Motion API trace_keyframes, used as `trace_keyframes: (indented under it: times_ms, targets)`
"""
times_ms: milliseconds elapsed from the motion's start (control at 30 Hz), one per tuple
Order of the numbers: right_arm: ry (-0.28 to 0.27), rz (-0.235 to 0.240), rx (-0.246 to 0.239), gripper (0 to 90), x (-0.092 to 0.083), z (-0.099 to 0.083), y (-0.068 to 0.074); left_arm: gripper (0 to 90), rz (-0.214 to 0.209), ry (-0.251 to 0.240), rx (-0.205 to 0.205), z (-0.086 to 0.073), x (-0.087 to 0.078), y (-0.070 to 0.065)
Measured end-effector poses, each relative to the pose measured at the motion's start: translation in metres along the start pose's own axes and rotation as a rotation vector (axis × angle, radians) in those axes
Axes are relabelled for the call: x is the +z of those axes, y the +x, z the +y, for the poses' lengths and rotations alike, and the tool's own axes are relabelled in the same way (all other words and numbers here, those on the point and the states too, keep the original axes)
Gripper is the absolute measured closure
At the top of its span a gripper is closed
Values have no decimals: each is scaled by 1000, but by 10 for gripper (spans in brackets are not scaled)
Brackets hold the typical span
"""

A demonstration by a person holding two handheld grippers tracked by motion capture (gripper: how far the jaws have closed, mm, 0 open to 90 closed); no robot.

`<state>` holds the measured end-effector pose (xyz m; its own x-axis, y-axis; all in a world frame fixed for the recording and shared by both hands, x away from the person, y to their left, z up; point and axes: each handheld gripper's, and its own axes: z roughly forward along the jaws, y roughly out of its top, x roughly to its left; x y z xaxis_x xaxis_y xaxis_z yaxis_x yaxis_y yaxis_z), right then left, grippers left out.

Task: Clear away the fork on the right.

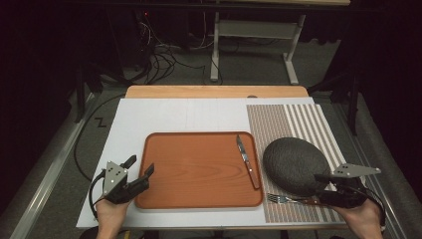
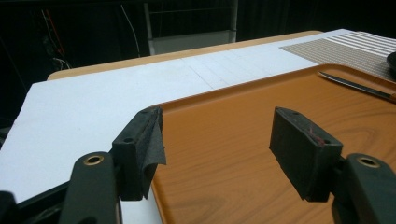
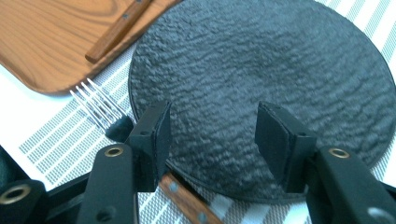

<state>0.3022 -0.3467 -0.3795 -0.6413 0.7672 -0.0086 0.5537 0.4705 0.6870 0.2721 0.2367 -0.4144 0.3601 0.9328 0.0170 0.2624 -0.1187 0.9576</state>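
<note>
The dark plate (image 1: 291, 164) with the rough surface lies flat on the striped mat (image 1: 298, 119), at the right side of the counter (image 1: 174, 117). Its near edge is between the two jaws of the right tool (image 3: 212, 135), which stand apart above it and do not press on it; nothing is gripped. Just in front of the plate lies a fork (image 1: 286, 199) with a wooden handle, its tines pointing to the tray; in the right gripper view the handle passes under the left jaw. The right tool (image 1: 326, 186) sits at the plate's near right rim in the high view.

Left of the plate is the wooden tray (image 1: 199, 169), and a knife (image 1: 248, 162) rests inside it along its right side. The left tool (image 1: 142, 172) is at the near left corner of the tray, jaws wide open and empty, one jaw over the white counter sheet and the other over the tray.
</note>
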Motion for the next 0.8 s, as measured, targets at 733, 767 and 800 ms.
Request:
trace_keyframes:
  times_ms: [733, 767, 800]
  targets:
    - [110, -5, 16, 517, -9, -27, 1, 348, 1, -4, 4, 0, 1, -1]
    - [115, -4, 14, 522, -9, -28, 0, 348, 1, -5, 4, 0, 1, -1]
    - [120, -3, 14, 525, -9, -29, 1, 348, 1, -4, 5, 0, 1, -1]
